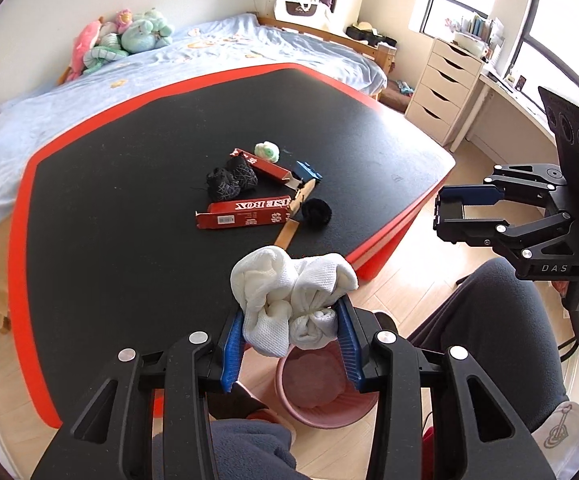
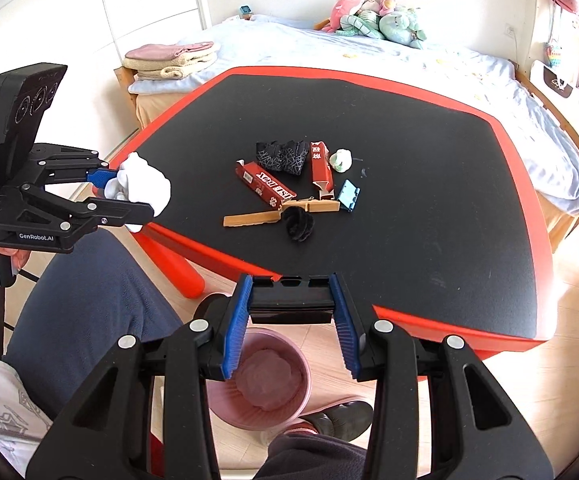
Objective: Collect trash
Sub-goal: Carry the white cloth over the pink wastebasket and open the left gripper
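My left gripper (image 1: 291,334) is clenched on a wad of white cloth (image 1: 289,296), and my right gripper (image 2: 291,320) grasps a flat black block (image 2: 291,308) crosswise between its blue pads. The pink bin (image 2: 265,384) sits on the floor at bottom centre of both views, just below each load, so I judge either hand need only drop. The remaining trash, two red cartons (image 2: 267,186), lies mid-table, above the tongs.

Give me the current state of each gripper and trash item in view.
Left gripper: shut on white cloth bundle, above the bin.
Right gripper: shut on a black box.
Pink bin: upright on the floor, something pinkish inside.
Red boxes: lying flat on table, end flaps open.
Black pompom: loose on table.
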Motion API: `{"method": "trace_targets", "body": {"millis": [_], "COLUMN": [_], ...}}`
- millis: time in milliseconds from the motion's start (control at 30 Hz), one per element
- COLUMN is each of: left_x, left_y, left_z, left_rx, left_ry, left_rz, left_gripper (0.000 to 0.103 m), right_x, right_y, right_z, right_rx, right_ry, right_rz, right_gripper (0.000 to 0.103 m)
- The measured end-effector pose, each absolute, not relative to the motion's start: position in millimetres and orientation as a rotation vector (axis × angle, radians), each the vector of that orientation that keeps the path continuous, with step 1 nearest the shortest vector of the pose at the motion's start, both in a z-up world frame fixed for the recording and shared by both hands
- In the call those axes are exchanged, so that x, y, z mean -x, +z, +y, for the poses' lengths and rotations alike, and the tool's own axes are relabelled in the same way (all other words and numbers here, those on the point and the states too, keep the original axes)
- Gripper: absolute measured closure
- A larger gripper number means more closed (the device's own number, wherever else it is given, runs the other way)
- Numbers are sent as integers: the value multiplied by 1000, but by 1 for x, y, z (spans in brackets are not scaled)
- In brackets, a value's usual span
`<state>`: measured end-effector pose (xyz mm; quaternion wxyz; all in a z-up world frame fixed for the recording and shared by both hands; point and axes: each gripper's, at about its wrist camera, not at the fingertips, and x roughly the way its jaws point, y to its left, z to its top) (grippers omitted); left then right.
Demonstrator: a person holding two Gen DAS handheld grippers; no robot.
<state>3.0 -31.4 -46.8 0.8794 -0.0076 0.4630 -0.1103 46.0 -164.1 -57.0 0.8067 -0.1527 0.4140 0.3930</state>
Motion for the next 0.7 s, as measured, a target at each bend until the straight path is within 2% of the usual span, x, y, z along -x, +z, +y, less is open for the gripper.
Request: {"method": "trace_targets", "body": {"millis": [533,567,600,633,700], "left_x": [46,47,49,50,52], "left_y": [-70,-70,-70,-70,-68], "left_z": [-79,-80,-82,-82,-81], "left_rx": [-4,-4,-5,-8,-6], "left_ry": [-328,-333,-332,-328,-318], "left_rz": [1031,1032,1026,1022,1002], "left_gripper": [62,58,49,43,19], "right_x": [12,13,14,14,14], "right_y": [-79,-79,-79,-79,-78], "right_z": [-177,-177,-178,-179,-182], "right_rx": [298,299,305,308,297], "right_ry": [892,898,893,887,878], "right_rz": [955,957,956,954,943], "right_gripper": [63,63,61,57,28]}}
